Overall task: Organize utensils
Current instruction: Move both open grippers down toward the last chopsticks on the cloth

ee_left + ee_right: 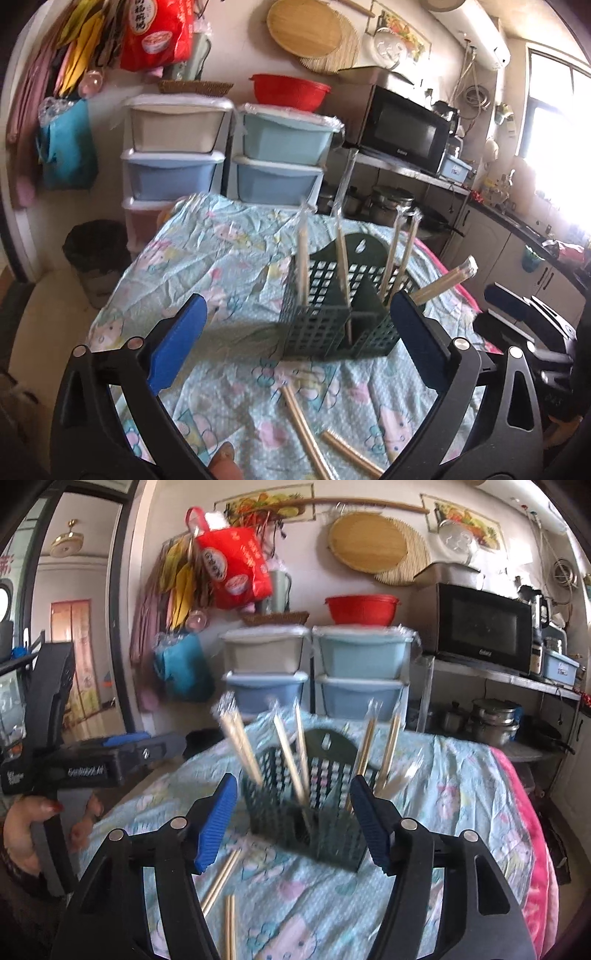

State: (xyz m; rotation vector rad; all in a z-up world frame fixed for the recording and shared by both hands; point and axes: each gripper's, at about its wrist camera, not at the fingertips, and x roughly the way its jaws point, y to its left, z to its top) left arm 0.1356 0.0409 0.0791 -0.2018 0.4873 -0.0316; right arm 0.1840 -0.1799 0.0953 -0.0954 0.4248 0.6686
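My left gripper and right gripper both hang wide open and empty, facing the green holder mid-table, where wrapped chopsticks stand upright. Two loose pairs lie near me on the cloth, awaiting pickup.

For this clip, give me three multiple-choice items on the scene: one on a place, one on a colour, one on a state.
1. Where do the loose chopsticks lie?
A. on the cloth, nearer the cameras than the basket
B. on the microwave
C. in the red bowl

2. What colour is the basket?
A. white
B. dark green
C. yellow

3. How do the left gripper and right gripper stand?
A. both open, empty
B. both shut on chopsticks
C. left open, right shut on the basket

Key: 1 A, pairs lie flat on the cloth before the basket; 2 B, its grid walls are dark green; 3 A, wide gaps show between the blue pads, nothing held.
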